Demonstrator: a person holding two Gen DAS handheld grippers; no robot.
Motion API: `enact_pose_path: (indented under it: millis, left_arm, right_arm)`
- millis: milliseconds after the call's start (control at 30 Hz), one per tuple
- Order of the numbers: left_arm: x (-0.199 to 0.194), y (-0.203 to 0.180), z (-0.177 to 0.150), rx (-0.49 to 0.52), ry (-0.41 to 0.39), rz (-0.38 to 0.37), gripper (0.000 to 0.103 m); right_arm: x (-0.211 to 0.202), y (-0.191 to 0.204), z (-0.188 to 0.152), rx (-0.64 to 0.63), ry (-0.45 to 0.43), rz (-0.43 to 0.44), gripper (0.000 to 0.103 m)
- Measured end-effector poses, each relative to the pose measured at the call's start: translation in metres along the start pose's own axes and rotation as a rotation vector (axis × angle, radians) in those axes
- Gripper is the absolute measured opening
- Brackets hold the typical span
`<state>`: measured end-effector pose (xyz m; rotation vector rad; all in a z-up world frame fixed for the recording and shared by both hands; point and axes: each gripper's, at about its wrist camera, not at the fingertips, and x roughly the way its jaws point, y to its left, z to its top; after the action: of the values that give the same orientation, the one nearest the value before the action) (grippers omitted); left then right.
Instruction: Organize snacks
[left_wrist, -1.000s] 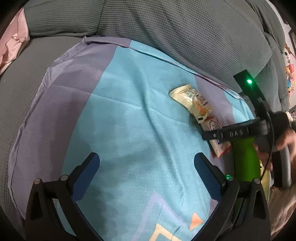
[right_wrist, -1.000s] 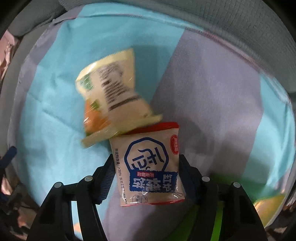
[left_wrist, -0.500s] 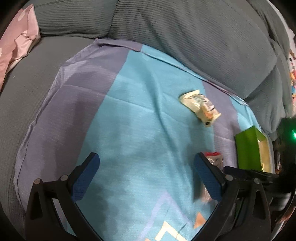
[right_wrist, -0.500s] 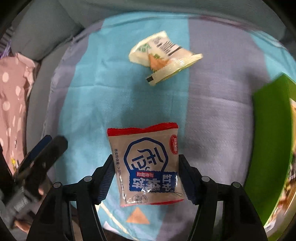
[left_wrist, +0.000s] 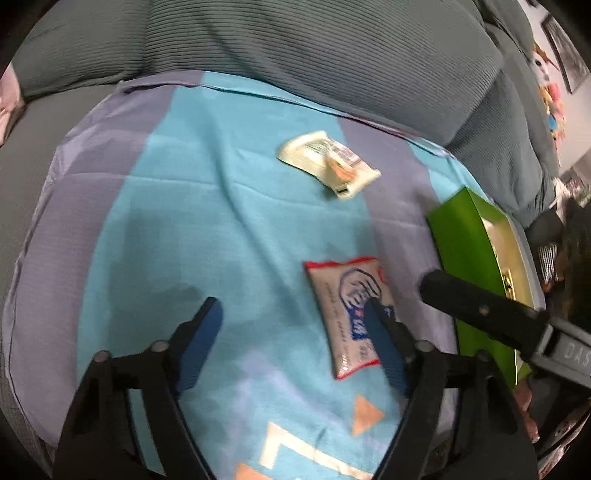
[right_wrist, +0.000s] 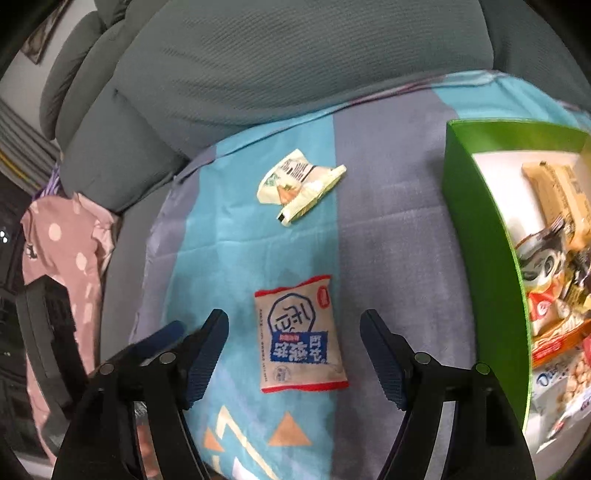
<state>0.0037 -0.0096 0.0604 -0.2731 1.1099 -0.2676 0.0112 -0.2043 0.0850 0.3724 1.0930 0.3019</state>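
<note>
A grey corduroy sofa (right_wrist: 280, 62) fills the background, its seat draped with a blue and lilac patterned cloth (right_wrist: 388, 229) that serves as the work surface. A red-edged snack packet with blue lettering (right_wrist: 299, 336) lies flat on the cloth, directly ahead of the right gripper (right_wrist: 293, 354), whose jaws have just been opening and stand clear of the packet on both sides, gripping nothing. The left gripper (left_wrist: 291, 332) hangs over the cloth beside the same packet (left_wrist: 347, 314); its jaws have just been closing, yet they stay apart with only bare cloth between them, the right-hand finger (left_wrist: 384, 339) overlapping the packet's edge in the left wrist view. Farther back on the cloth, near the sofa's back cushions, lies a crumpled cream-coloured wrapper (right_wrist: 299, 184), well apart from the packet. At the right edge of the cloth stands an open green box (right_wrist: 480, 236) holding an assortment of snack packets (right_wrist: 554, 280). A pink polka-dot garment (right_wrist: 70, 243) lies on the sofa seat at the left, off the cloth
</note>
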Motion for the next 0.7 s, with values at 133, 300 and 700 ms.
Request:
enact_pose_path:
  millis: [133, 300, 700]
  left_arm:
    - [0.011, -0.012, -0.007, 0.024, 0.038, -0.028, 0.058]
    - [0.02, -0.024, -0.012, 0.044, 0.058, -0.082, 0.052]
    - [0.038, -0.033, -0.012, 0.051, 0.065, -0.088, 0.046]
  right_arm:
    - [0.009, 0.003, -0.002, 0.012, 0.03, -0.001, 0.062]
    - [0.026, 0.004, -0.008, 0.02, 0.09, -0.006, 0.062]
    - [0.047, 0.001, -0.01, 0.021, 0.123, -0.03, 0.062]
